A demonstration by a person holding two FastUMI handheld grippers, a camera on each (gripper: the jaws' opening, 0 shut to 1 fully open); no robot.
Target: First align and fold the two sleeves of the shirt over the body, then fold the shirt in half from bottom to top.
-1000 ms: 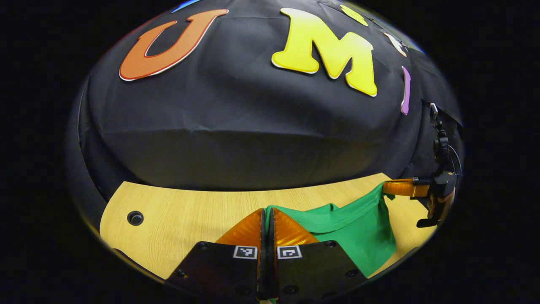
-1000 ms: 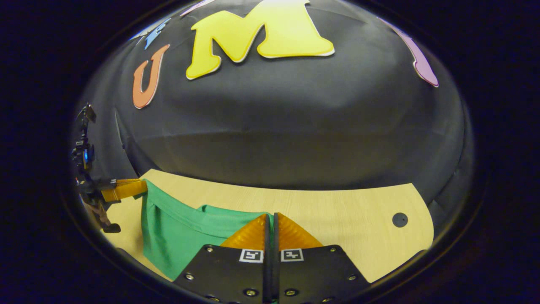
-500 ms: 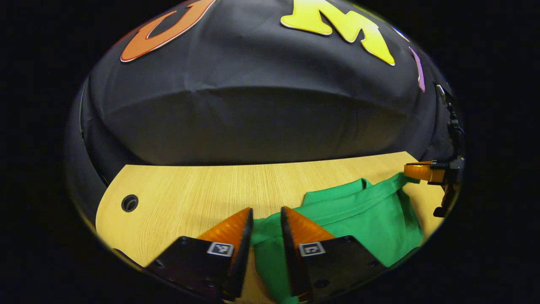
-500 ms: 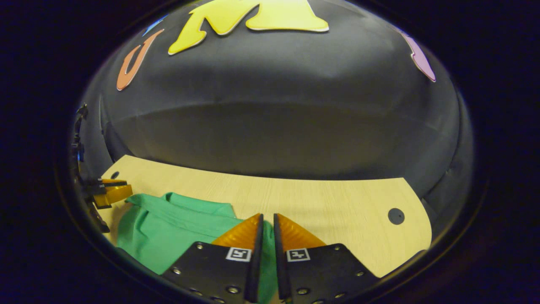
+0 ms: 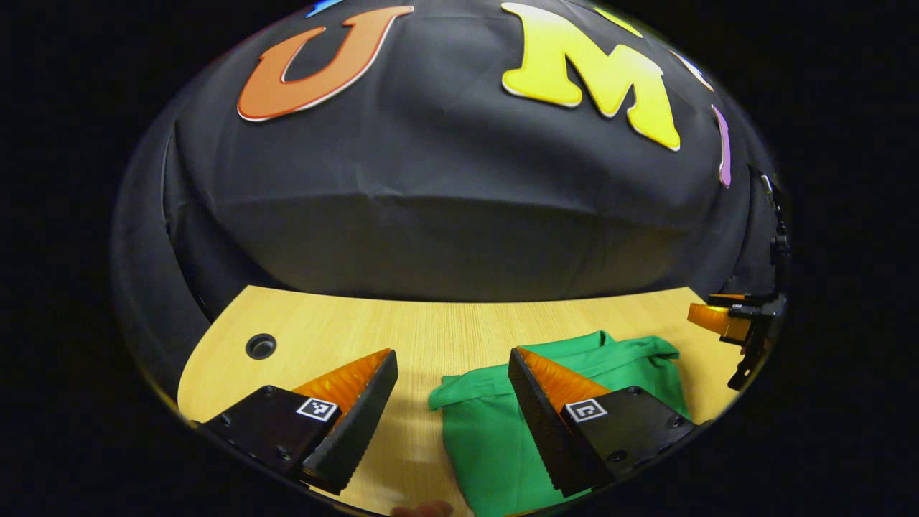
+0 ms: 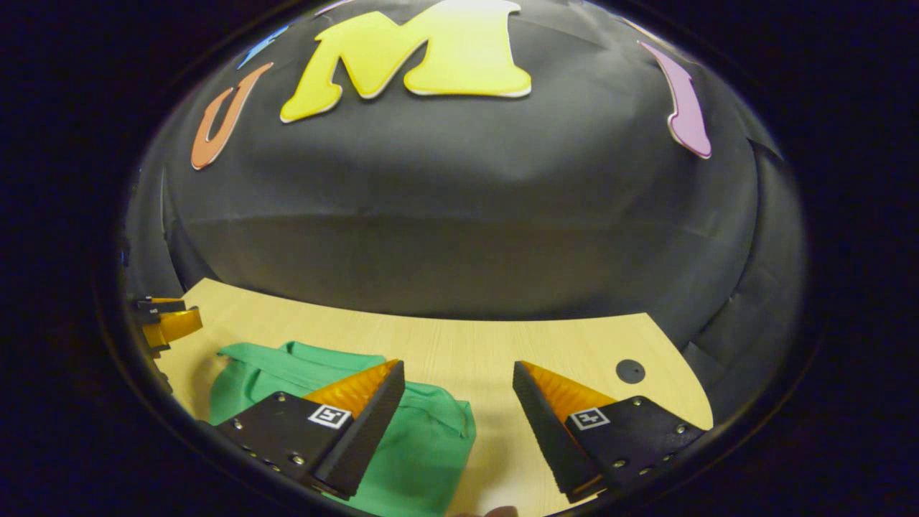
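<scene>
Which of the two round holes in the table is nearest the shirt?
Neither clearly: the shirt lies between the hole at the table's left end and the hole at its right end.

Light wood counter [image 5: 431, 330] with a round hole [image 5: 260, 346] near its corner, black cloth wall [image 5: 431, 215] right behind.

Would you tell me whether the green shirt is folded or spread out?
Folded: the green shirt lies as a compact doubled bundle on the table, released.
</scene>
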